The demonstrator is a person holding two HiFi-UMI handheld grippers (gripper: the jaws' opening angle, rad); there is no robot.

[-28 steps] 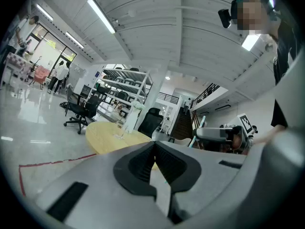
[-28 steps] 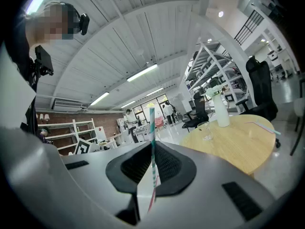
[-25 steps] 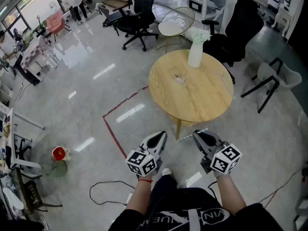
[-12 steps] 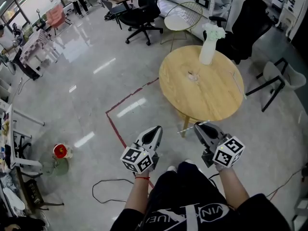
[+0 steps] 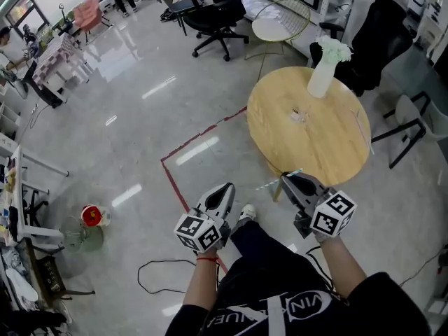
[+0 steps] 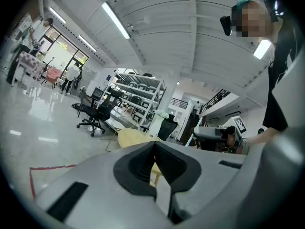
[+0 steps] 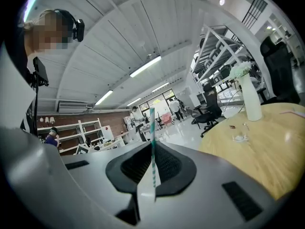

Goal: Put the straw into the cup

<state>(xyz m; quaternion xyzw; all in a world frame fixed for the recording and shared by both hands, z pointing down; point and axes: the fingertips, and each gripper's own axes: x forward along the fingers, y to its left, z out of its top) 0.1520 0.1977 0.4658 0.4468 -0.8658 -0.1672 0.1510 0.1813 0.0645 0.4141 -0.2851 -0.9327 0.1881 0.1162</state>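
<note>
Step in hand: transport, with the straw not yet at the cup. The right gripper (image 7: 152,144) has its jaws clamped on the straw (image 7: 153,166), a teal-and-white striped one that stands up between the pads and pokes out above them. In the head view it shows as a pale streak across the jaw tips. The left gripper (image 6: 153,147) has its jaws together and nothing between them; it is held level beside the right one. The cup (image 5: 299,115), small and clear, stands toward the middle of the round wooden table (image 5: 329,145), near a white vase (image 5: 322,82) with flowers and well apart from both grippers. Judgement on the next move: close the remaining gap to the table, bring the straw over the cup's mouth, tip it so the free end points down, lower it in, and only then release (the mouth is narrow and the glass looks light, so a sideways knock could topple it). Against a second ago: the table sits further right in the head view and closer to the jaw tips, the right gripper now overlapping its near edge in the picture; a shoe shows between the grippers; both grippers hold the same pose and the grip on the straw is unchanged.
</note>
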